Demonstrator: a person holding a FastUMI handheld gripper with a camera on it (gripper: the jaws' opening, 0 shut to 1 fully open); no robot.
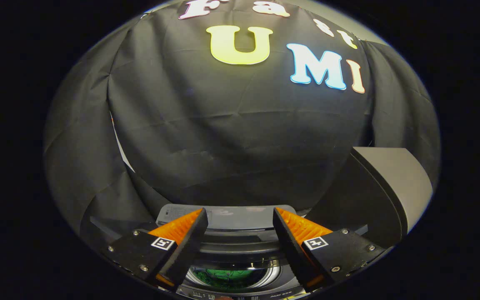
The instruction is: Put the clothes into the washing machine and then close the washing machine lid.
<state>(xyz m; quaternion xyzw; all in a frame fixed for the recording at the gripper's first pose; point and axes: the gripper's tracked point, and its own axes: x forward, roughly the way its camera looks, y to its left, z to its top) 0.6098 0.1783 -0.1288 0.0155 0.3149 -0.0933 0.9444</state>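
Note:
My gripper [240,218] hangs open above the washing machine [240,243], its two fingers spread wide with nothing between them. Below the fingers lies the machine's round drum opening [231,277], and a green garment [227,275] lies inside it. The lid [383,193] stands raised on the right of the opening, just beyond my right finger. The grey control panel [233,216] sits behind the opening, between and beyond the fingertips.
A black cloth wall [240,137] rises close behind the machine and wraps round both sides. The raised lid takes up the room to the right of the fingers.

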